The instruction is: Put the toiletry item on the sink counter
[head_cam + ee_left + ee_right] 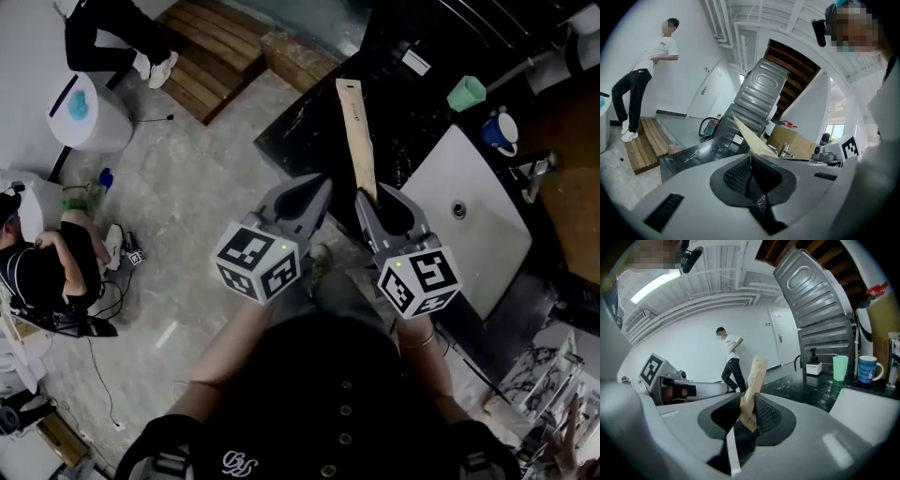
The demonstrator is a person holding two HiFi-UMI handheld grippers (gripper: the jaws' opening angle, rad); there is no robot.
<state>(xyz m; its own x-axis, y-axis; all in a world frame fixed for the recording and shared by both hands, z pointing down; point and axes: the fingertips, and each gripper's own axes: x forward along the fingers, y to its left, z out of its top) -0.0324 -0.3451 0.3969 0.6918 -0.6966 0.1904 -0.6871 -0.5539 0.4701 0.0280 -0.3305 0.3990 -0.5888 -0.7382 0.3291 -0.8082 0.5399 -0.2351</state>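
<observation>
Clenched on the lower end of a long tan paper packet [359, 131]: the right hand-held gripper [375, 202], just right of centre in the head view. Crimped bottom edge of the packet pinched between the ribbed pads, the rest sticking straight out past the jaws. Held in the air, not yet laid down; upper end showing against the dark counter [309, 127] in the upper middle of the frame, left of the white sink basin [478, 234]. Close beside on the left, the left hand-held gripper [314, 192], jaws pressed together with nothing between them. Beyond the basin, toward the upper right corner, a green cup [466, 94] and a blue mug [502, 129] standing close together. At upper left, wooden steps [211, 47] on the pale floor.
</observation>
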